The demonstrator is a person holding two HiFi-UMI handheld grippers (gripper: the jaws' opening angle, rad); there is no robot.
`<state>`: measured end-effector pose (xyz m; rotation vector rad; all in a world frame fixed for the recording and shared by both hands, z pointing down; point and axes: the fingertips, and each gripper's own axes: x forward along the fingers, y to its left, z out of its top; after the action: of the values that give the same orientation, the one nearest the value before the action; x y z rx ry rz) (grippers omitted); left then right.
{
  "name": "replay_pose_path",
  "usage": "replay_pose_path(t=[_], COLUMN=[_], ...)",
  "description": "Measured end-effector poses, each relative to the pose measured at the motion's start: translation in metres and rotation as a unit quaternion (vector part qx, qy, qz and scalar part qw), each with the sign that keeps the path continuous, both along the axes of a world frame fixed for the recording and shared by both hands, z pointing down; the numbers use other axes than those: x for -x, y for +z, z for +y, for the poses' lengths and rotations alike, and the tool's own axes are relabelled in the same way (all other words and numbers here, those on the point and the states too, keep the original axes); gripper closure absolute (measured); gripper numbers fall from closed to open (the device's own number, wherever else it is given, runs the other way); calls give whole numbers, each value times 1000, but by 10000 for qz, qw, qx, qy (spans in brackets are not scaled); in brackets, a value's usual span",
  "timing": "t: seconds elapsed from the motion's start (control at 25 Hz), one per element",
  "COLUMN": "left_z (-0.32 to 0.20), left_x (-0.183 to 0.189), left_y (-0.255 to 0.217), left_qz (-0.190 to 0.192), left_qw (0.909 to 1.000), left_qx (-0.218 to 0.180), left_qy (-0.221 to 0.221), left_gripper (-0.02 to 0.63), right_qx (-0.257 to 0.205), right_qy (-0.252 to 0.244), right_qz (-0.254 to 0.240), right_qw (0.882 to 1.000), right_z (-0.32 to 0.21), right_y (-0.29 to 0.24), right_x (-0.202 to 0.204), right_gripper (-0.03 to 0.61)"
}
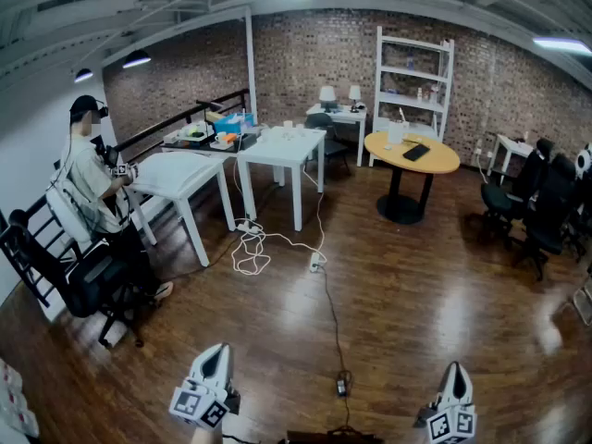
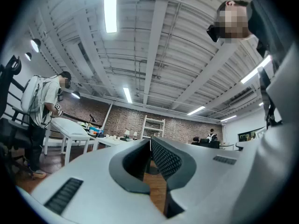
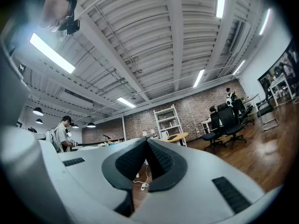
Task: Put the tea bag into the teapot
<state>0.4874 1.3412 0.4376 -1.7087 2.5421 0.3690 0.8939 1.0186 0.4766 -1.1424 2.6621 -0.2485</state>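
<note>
No tea bag or teapot shows in any view. In the head view my left gripper (image 1: 216, 353) and right gripper (image 1: 454, 372) rise from the bottom edge over the wooden floor, both pointing into the room. The left gripper (image 2: 150, 142) has its jaws shut tip to tip, with nothing between them. My right gripper (image 3: 146, 142) is likewise shut and empty. Both gripper views look up at the ceiling and across to the far brick wall.
White tables (image 1: 282, 146) stand at the back left, and a person (image 1: 90, 178) sits at one of them. A round yellow table (image 1: 412, 153) and a white shelf (image 1: 413, 77) stand further back. Black office chairs (image 1: 536, 202) line the right. A cable (image 1: 326, 285) runs across the floor.
</note>
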Motion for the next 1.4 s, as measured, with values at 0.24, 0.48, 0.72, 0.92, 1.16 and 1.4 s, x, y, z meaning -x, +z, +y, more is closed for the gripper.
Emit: replay_pose_path(t=[0.24,0.48,0.72,0.92,1.16,1.4], left_z=[19,32,1,-63,-181,-289], left_x=[27,67,107,168,254,315], left_y=[12,1,-30,13,7,15], left_qz=[62,-88,-111,77,85,41], left_qw=[10000,9998,9995,9988,9994,9998], left_qx=[9,62,68,114,137,109], left_qy=[21,-175,-291,-472,-316,153], left_gripper=[614,614,614,614,614,614], right_qx=[136,157,108,104,-34,-130], right_qy=[-40,-565,-780,-749,-601,-442], right_qz=[80,10,241,267,232,143], right_qw=[9999,9983,9966,9968,9979,9988], right_z=[3,7,-27,-99,-209,-282], right_y=[11,16,38,45,15,-3], right_x=[50,141,200,244,319,370], right_gripper=[574,574,574,574,574,574])
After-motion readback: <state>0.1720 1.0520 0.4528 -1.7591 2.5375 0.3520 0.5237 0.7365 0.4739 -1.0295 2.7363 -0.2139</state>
